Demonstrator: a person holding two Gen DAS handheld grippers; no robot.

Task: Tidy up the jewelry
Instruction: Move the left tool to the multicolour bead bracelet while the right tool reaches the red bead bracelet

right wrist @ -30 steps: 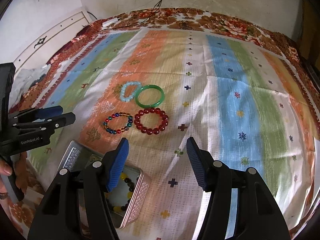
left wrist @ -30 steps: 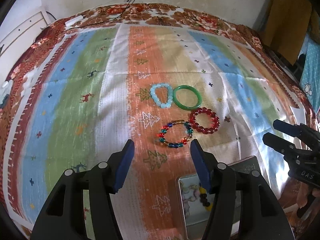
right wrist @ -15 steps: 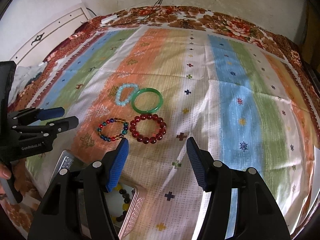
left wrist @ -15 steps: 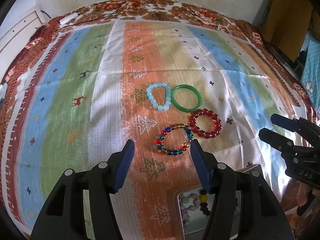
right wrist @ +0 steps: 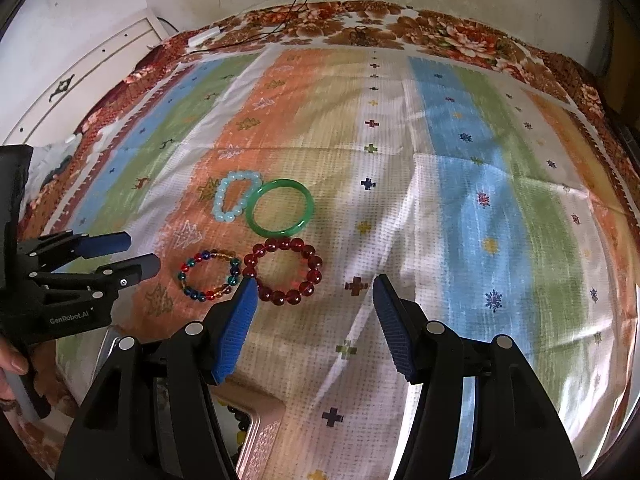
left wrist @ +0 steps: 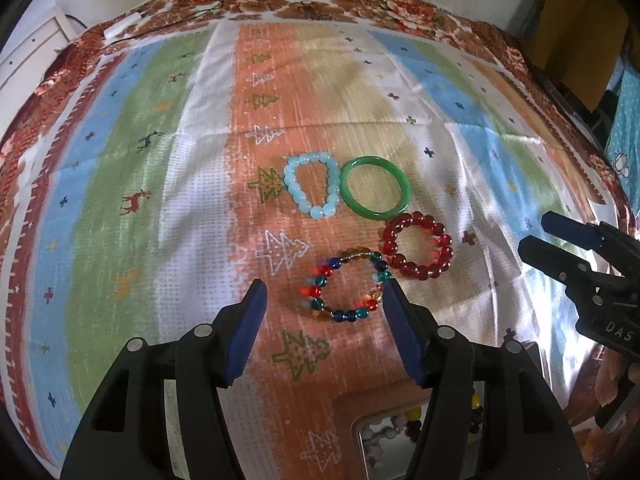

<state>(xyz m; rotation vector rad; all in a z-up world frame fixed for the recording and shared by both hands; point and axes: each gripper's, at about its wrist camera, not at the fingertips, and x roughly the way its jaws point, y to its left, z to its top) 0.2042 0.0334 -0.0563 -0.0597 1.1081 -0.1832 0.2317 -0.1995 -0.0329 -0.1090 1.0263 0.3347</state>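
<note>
Several bracelets lie on the striped cloth: a pale blue bead one (left wrist: 289, 184), a green bangle (left wrist: 376, 216), a dark red bead one (left wrist: 390, 246) and a multicoloured bead one (left wrist: 316, 291). My left gripper (left wrist: 324, 292) hovers open over the multicoloured bracelet (right wrist: 200, 295), whose ring shows between the blue pads; nothing is held. My right gripper (right wrist: 315, 284) is open and empty, its left pad just in front of the red bracelet (right wrist: 280, 296). Each gripper also shows in the other's view: the left gripper (right wrist: 142, 251) and the right gripper (left wrist: 534, 234).
A pinkish metal tin (right wrist: 264, 432) with beads inside sits near the front edge, mostly hidden under my grippers; its rim (left wrist: 356, 430) shows low in the left view. Cables (right wrist: 288, 20) lie at the far edge by the wall. A hand (right wrist: 8, 364) holds the left handle.
Both grippers have moved forward and lower towards the bracelets, which now look larger and closer to the pads. The tin has slipped further under the grippers. Jaw gaps look unchanged.
</note>
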